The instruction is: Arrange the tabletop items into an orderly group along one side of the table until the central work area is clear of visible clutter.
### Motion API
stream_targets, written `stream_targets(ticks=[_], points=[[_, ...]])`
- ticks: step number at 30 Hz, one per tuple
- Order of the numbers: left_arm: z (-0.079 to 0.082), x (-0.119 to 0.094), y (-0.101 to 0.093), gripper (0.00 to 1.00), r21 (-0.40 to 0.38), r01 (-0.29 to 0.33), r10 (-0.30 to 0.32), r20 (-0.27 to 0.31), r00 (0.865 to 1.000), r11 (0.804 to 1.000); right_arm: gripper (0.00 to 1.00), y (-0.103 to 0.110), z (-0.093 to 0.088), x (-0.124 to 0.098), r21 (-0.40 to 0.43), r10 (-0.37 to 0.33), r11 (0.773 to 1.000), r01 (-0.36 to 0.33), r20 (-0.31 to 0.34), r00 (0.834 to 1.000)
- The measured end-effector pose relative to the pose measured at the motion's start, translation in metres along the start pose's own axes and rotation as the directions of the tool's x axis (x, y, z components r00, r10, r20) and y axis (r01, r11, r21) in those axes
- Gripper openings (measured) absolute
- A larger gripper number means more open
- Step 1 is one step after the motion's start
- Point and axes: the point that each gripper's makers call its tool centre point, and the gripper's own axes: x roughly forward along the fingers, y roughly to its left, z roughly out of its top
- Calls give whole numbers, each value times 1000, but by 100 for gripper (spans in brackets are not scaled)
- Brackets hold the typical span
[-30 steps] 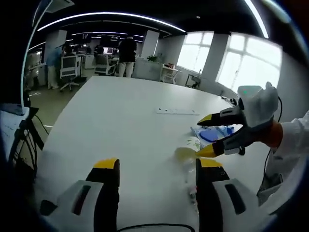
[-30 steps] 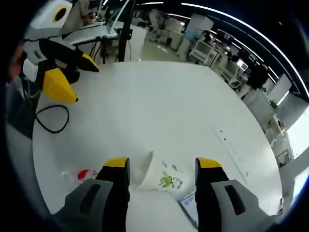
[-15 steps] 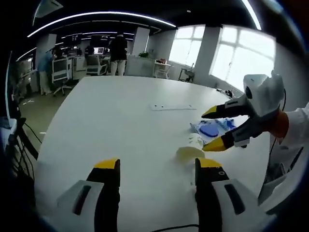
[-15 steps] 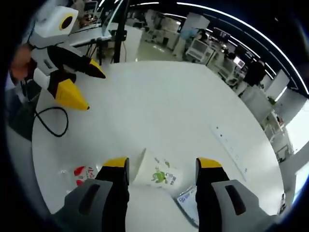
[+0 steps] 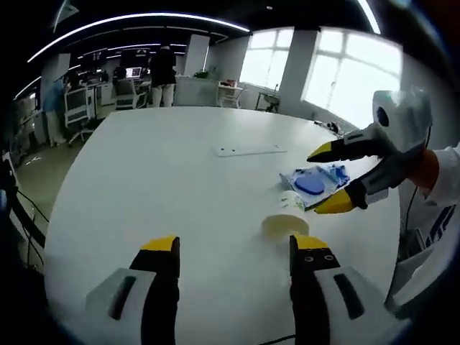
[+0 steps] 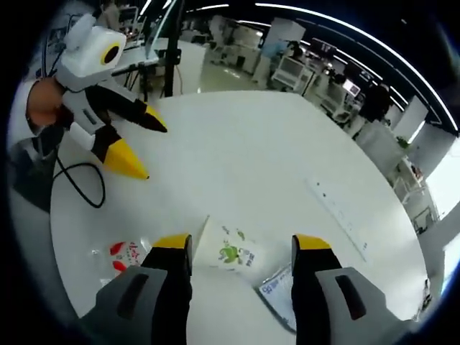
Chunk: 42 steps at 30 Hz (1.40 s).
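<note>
A paper cup [image 6: 226, 251] with a green print lies on its side on the white table [image 6: 237, 158], just ahead of my open right gripper [image 6: 241, 243] and between its yellow-tipped jaws. The same cup [image 5: 284, 224] faces me mouth-on in the left gripper view, a little ahead of my open left gripper [image 5: 234, 246]. A blue-printed plastic packet [image 5: 314, 180] lies beyond the cup, under the right gripper [image 5: 338, 177] coming in from the right. A small red-and-white wrapper [image 6: 126, 252] lies left of my right jaws. The left gripper [image 6: 129, 140] hangs open at the upper left.
A flush power strip [image 5: 249, 150] sits in the tabletop beyond the items. A black cable [image 6: 79, 194] loops over the table edge near the left gripper. Office desks, chairs and standing people [image 5: 161, 72] fill the background past the table's far edge.
Both cameras have shifted. In the left gripper view the cup and packet have slid slightly left and farther ahead. In the right gripper view the left gripper shows closer and the cup sits a little nearer the jaws.
</note>
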Motion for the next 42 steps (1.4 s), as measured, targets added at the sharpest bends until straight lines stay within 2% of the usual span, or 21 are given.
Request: stream_targets(ticks=[9,16,28,37,42], points=[[-2,32,-6,58,57,54,-52,-36,998,997,53,-9,-9,-9,39,-12,999,12,3,1000],[-5,53,-18,56,100,106,-100,-60,993,989,53,-14,-21,-13,61,-16,998,17,-7,1000],[-13,79,-27,50,130,156,-146,-84,986,979,53,-21,-33,-19,99,-31,995,33,-15,999],[-15,94,-36,39,170,189,-179,-73,981,967,53,-23,-37,-22,119,-36,992,37,-15,999],[-14,98,-39,26,210,207,-199,-62,978,955,52,-25,-43,-24,131,-42,990,44,-20,999]])
